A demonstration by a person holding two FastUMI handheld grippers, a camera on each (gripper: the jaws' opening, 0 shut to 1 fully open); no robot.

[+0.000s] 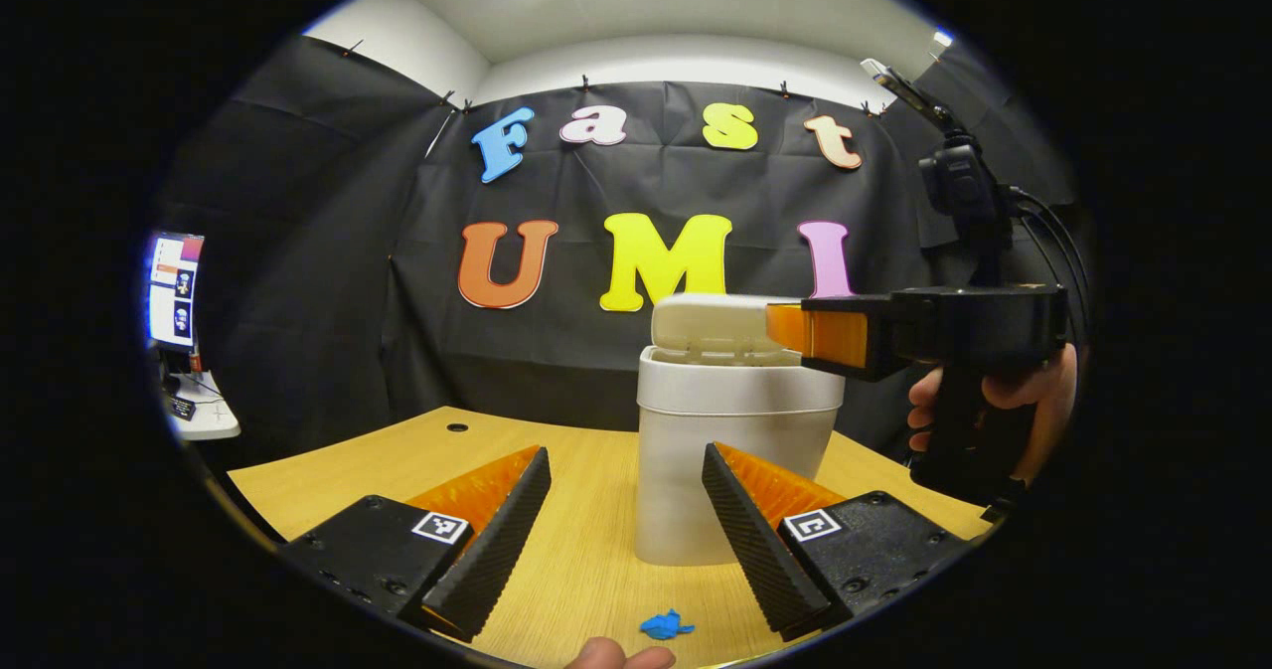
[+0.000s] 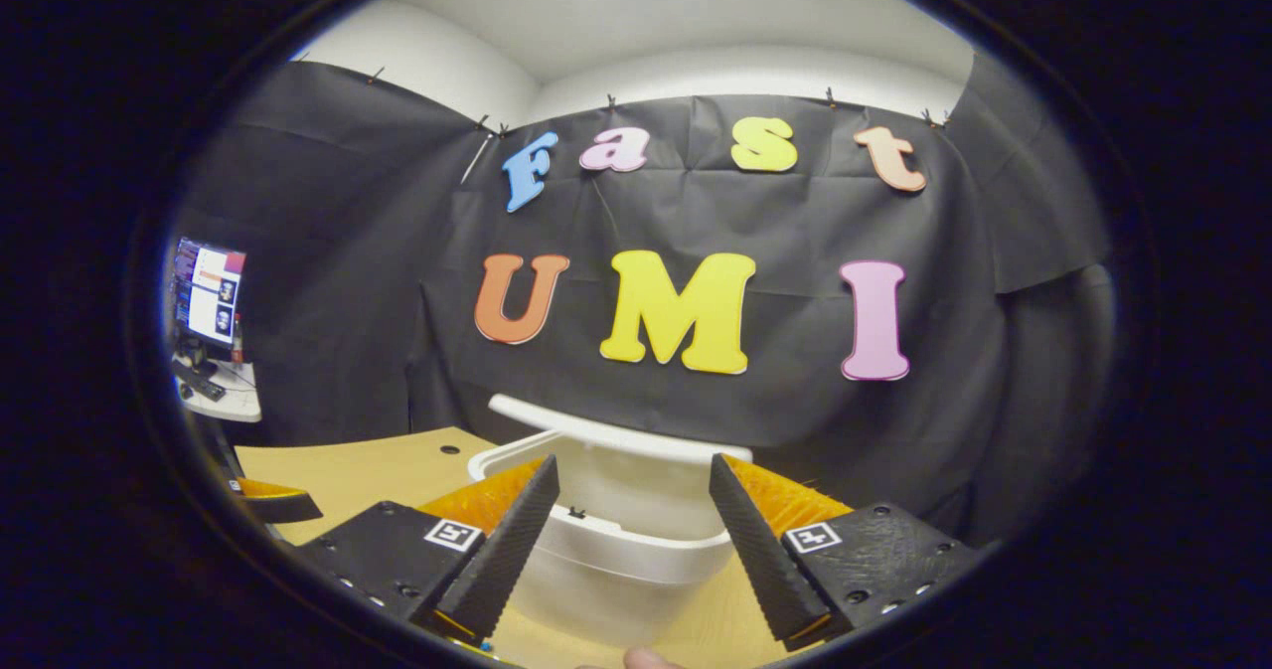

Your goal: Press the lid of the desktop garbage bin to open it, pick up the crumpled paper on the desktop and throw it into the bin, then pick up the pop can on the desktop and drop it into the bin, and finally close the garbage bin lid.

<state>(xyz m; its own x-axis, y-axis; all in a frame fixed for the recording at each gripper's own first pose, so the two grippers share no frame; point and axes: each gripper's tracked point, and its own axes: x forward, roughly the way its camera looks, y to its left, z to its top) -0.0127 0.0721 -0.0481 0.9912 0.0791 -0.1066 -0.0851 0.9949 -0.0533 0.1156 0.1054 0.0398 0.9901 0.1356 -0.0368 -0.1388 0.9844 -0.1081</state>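
Note:
A white desktop bin [image 1: 735, 450] stands on the wooden table [image 1: 397, 470], its lid [image 1: 711, 326] tilted up at the back. My left gripper [image 1: 626, 520] hovers low in front of the bin, open, with nothing between its fingers. A hand [image 1: 994, 391] holds my right gripper [image 1: 825, 336] level at the bin's top, its fingertips reaching over the mouth from the right. In the right gripper view, the right gripper [image 2: 631, 520] is open above the bin's rim [image 2: 636, 550], and the raised lid [image 2: 616, 430] stands behind it.
A small blue scrap [image 1: 666, 626] lies on the table near its front edge, beside a fingertip [image 1: 616, 654]. A monitor [image 1: 174, 291] sits on a side desk at far left. A camera on a stand [image 1: 954, 182] rises at the right.

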